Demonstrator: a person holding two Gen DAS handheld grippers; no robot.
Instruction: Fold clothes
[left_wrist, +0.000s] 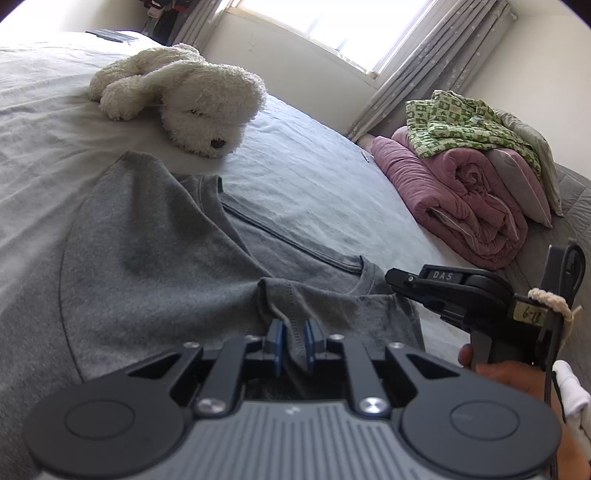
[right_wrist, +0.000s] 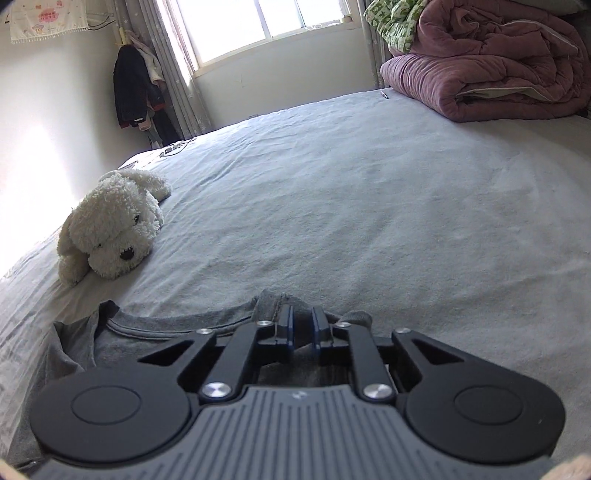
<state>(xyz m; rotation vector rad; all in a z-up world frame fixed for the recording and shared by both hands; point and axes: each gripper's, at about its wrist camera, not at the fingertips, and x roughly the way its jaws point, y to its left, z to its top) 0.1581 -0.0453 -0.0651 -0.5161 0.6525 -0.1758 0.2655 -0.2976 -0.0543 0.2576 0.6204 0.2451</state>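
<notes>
Left gripper (left_wrist: 294, 341), seen along its own fingers, is held low over the bed (left_wrist: 314, 177) and pitched slightly downward; its blue pads (left_wrist: 275, 341) are drawn close together and pinch a stitched hem fold of the grey T-shirt (left_wrist: 155, 243), which rises in a small ridge between them. The rest of the shirt lies spread on the bed sheet ahead and to the left of this gripper, with its neckline running diagonally toward the right. Right gripper (right_wrist: 301, 326), in its own view, is likewise held low and near level, its jaws nearly closed on a bunched edge of the same shirt beside the collar band; in the left wrist view its body (left_wrist: 454, 291) enters from the right edge with part of the person's hand (left_wrist: 517, 376) wrapped round the handle, the tips lying by the neckline. The cloth just behind each pair of pads is hidden by the gripper linkage, and the lower part of the shirt is cut off by the frame in both views. A white plush dog (left_wrist: 192, 99) lies on the sheet beyond the shirt, apart from it. A rolled pink quilt (left_wrist: 461, 199) with a green patterned garment (left_wrist: 461, 122) on top sits at the far right of the bed. The window (right_wrist: 258, 22) is overexposed, so nothing beyond it can be made out.
</notes>
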